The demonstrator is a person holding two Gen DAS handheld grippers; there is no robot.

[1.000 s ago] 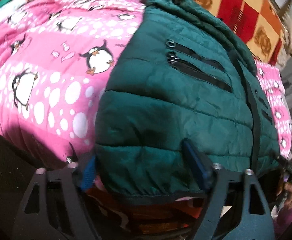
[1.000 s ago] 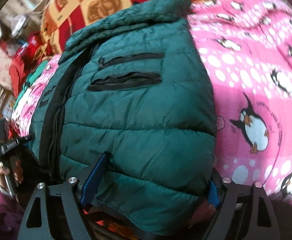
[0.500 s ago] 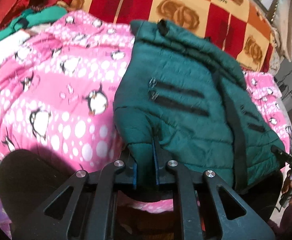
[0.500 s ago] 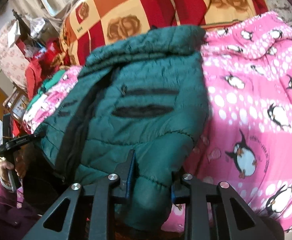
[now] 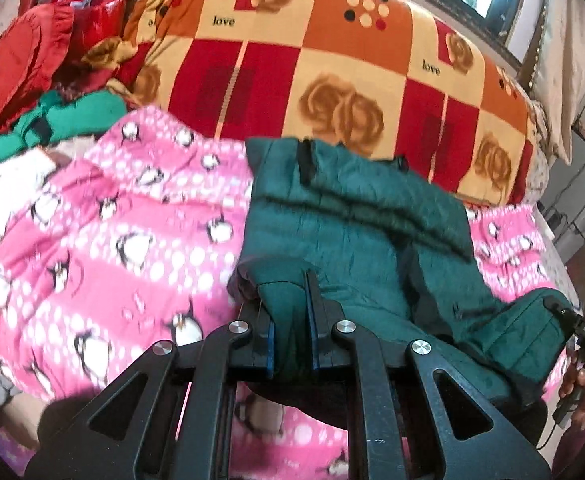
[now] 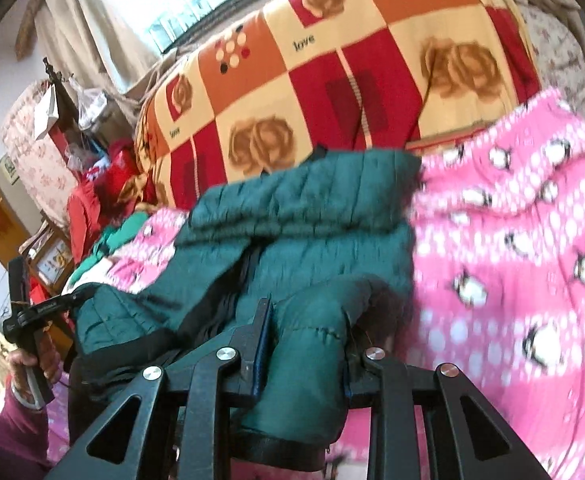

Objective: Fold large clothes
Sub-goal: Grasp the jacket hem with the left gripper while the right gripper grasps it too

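A dark green quilted jacket (image 5: 352,216) lies on a pink penguin blanket (image 5: 104,248), collar toward the far side. My left gripper (image 5: 290,316) is shut on the jacket's near left hem corner and holds it lifted above the blanket. My right gripper (image 6: 304,332) is shut on the jacket's (image 6: 312,208) near right hem corner, also lifted. In the left wrist view the right gripper (image 5: 572,328) shows at the far right edge, clamped on the hem. In the right wrist view the left gripper (image 6: 48,308) shows at the left edge, on the hem. The lower part of the jacket is bunched and raised between both grippers.
A red, orange and cream checked blanket with roses (image 5: 332,60) rises behind the jacket. Red and green clothes (image 5: 52,92) are piled at the far left. Curtains and a window (image 6: 172,12) stand behind the bed. The pink blanket (image 6: 532,260) spreads wide on the right.
Both grippers went from open around the hem to shut on it. They have since lifted the hem up and toward the collar, so the pockets are now hidden under the raised fold.
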